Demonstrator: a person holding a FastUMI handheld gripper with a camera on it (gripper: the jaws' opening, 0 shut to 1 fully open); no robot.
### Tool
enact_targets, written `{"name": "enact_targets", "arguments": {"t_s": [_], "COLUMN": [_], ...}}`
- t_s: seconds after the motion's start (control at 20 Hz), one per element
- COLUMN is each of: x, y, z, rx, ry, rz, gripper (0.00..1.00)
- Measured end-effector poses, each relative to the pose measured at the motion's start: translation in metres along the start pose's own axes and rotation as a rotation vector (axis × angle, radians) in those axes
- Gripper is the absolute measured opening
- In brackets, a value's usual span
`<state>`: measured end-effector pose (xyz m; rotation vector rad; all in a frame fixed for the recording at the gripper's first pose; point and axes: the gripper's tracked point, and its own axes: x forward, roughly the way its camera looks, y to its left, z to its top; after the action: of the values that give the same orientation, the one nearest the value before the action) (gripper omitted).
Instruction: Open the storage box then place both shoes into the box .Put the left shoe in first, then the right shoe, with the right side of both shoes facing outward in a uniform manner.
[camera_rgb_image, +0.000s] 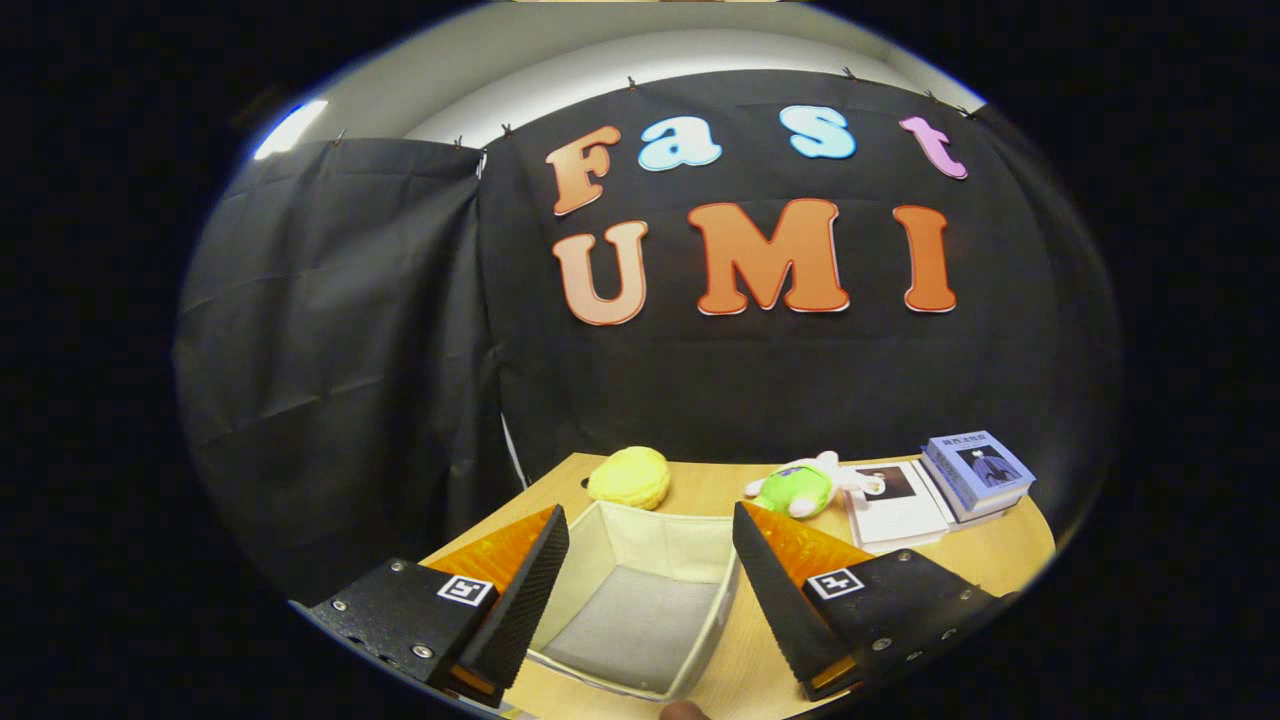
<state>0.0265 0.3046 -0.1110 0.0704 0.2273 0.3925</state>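
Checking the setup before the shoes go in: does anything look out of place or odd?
Nothing looks damaged or spilled. The storage box sits open and empty between the open gripper's fingers. Beyond it lie a yellow plush, a green plush toy and books.

Wooden table (1000, 555), storage box (640, 560), toys, books (975, 470)

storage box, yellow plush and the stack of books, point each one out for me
storage box (642, 535), gripper view, far inner wall, between the open tongs (648, 575)
yellow plush (630, 477), gripper view, middle of its rounded top, beyond the box
stack of books (975, 470), gripper view, top cover
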Motion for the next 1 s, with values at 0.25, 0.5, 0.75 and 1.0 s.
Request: {"name": "enact_targets", "arguments": {"t_s": [0.25, 0.5, 0.75, 1.0], "x": [-0.022, -0.039, -0.048, -0.045], "y": [-0.082, -0.159, -0.205, -0.212], "z": [-0.037, -0.096, -0.166, -0.211], "rx": [-0.032, 0.009, 0.026, 0.016], "ry": [0.010, 0.074, 0.185, 0.287], "rz": [-0.124, -0.246, -0.329, -0.348], "gripper": [0.98, 0.98, 0.93, 0.76]}}
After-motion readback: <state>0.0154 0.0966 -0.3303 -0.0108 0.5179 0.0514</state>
